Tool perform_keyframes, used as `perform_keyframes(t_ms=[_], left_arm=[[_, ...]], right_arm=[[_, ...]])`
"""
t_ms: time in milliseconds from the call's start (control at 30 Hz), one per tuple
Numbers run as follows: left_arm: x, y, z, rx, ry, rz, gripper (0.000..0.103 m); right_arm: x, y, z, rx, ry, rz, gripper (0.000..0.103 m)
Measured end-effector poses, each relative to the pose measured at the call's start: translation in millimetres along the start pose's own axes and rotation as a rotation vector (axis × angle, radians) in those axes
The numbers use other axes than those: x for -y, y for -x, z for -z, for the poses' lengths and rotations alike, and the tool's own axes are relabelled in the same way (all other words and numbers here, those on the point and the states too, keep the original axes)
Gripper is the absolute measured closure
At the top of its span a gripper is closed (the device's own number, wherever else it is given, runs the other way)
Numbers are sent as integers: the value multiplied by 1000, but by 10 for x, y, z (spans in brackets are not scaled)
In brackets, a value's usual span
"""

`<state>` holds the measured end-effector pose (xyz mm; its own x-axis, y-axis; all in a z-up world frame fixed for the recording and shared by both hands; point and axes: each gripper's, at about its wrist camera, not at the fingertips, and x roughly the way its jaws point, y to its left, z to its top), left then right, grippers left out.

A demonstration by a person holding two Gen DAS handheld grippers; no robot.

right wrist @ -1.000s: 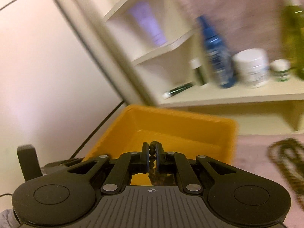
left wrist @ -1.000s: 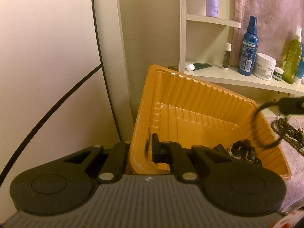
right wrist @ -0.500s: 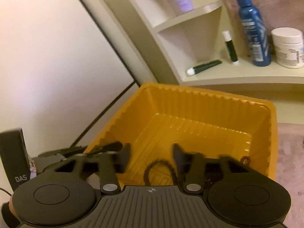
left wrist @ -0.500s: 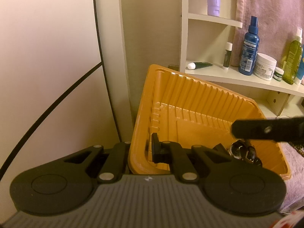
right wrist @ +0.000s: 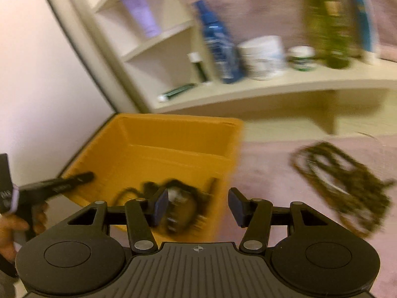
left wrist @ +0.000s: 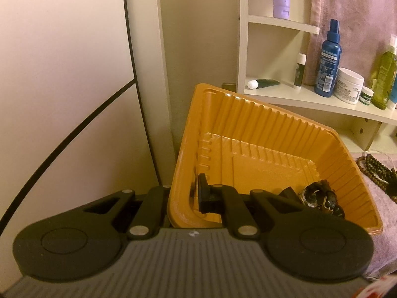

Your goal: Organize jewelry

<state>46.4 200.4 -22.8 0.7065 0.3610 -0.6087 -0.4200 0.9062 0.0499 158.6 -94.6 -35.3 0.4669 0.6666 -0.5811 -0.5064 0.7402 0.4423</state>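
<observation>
On the orange tray's (left wrist: 260, 129) near rim the left tool (left wrist: 196, 196) pinches; the right tool (right wrist: 198, 208) seems spread, empty.

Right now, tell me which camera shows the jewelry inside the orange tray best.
The left wrist view: it is sharp, and the dark jewelry pile shows clearly in the near right corner of the orange tray, with a watch face visible. The right wrist view shows the same pile only as a motion-blurred dark smear, partly behind a tool finger.
</observation>
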Motion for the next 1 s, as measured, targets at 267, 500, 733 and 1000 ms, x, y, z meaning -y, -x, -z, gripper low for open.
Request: perform_keyframes(t_ms=[267, 500, 733, 1000], left_arm=[[13, -5, 2, -3, -5, -8, 96], [20, -5, 5, -3, -9, -14, 96], [18, -2, 9, -4, -10, -15, 96], [20, -1, 8, -5, -12, -15, 96]], right_arm=[[576, 435, 239, -5, -76, 183, 49], [892, 596, 208, 28, -114, 284, 49], [828, 474, 195, 14, 3, 334, 50], [695, 159, 243, -29, 224, 436, 65]])
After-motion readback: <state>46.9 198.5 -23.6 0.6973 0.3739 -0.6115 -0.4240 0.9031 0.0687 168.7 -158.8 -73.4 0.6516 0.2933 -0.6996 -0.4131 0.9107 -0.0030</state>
